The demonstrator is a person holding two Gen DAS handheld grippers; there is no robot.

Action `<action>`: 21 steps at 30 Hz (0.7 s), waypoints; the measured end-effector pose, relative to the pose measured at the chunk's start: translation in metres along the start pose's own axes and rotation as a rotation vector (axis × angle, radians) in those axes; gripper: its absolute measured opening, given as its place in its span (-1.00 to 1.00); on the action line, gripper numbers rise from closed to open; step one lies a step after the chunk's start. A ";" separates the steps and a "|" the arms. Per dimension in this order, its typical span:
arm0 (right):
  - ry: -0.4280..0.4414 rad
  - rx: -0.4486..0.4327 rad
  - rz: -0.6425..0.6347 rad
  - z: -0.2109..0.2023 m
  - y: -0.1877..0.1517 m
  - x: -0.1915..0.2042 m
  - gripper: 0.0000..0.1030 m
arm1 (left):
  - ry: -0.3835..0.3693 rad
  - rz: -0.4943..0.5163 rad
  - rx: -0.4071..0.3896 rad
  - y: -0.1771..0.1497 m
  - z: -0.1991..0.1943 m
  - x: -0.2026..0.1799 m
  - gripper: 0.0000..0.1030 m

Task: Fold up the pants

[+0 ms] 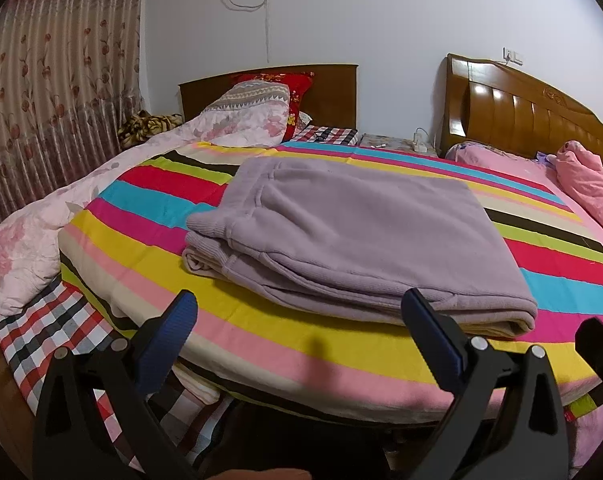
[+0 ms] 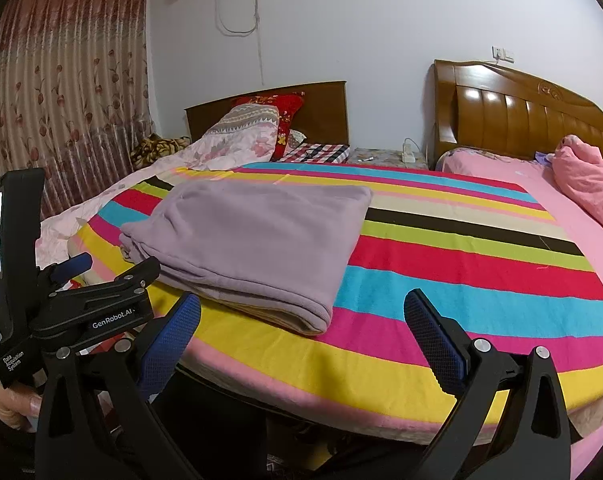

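Note:
The lilac fleece pants (image 1: 353,236) lie folded in a flat stack on the striped blanket (image 1: 261,344), waistband to the left. They also show in the right wrist view (image 2: 257,236). My left gripper (image 1: 301,300) is open and empty, held back at the near edge of the bed, just short of the pants. My right gripper (image 2: 301,304) is open and empty, near the bed edge, to the right of the pants' near corner. The left gripper's body (image 2: 97,300) shows at the left of the right wrist view.
A rumpled pink floral quilt (image 1: 41,240) lies left of the blanket. A second bed with pink bedding (image 2: 581,188) and a wooden headboard (image 2: 521,120) stands at the right. Pillows (image 1: 261,108) sit at the far headboard. A curtain (image 1: 53,80) hangs at the left.

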State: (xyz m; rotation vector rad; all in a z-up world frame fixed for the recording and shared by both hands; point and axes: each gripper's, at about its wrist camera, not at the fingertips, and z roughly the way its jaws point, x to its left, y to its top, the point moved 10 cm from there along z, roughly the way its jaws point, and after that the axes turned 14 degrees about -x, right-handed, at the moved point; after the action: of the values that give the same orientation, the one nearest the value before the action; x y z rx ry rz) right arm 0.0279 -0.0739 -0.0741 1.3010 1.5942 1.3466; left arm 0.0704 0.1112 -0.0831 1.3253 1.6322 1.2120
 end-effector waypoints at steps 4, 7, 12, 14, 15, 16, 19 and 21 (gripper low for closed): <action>0.000 -0.001 0.000 0.000 0.000 0.000 0.92 | 0.001 0.001 0.001 0.000 0.000 0.000 0.97; 0.000 -0.001 0.000 0.000 0.000 0.000 0.92 | 0.000 0.001 -0.001 0.000 -0.001 -0.001 0.97; -0.003 -0.002 0.002 0.000 0.000 -0.001 0.92 | -0.004 0.008 -0.006 0.000 -0.001 -0.002 0.97; -0.004 -0.002 0.004 0.000 0.001 -0.002 0.92 | -0.007 0.011 -0.008 0.000 -0.001 -0.002 0.97; -0.005 -0.002 0.005 0.000 0.001 -0.002 0.92 | -0.008 0.012 -0.009 0.000 -0.001 -0.002 0.97; -0.006 -0.002 0.006 0.000 0.000 -0.003 0.92 | -0.009 0.014 -0.011 0.000 -0.002 -0.003 0.97; -0.007 -0.002 0.008 0.000 0.000 -0.004 0.92 | -0.008 0.017 -0.016 0.002 -0.002 -0.003 0.97; -0.006 -0.002 0.008 0.000 0.000 -0.004 0.92 | -0.009 0.021 -0.024 0.002 -0.003 -0.003 0.97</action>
State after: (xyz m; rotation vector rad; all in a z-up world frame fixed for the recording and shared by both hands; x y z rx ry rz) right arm 0.0292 -0.0776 -0.0743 1.3108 1.5846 1.3477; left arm 0.0696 0.1074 -0.0801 1.3343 1.5961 1.2322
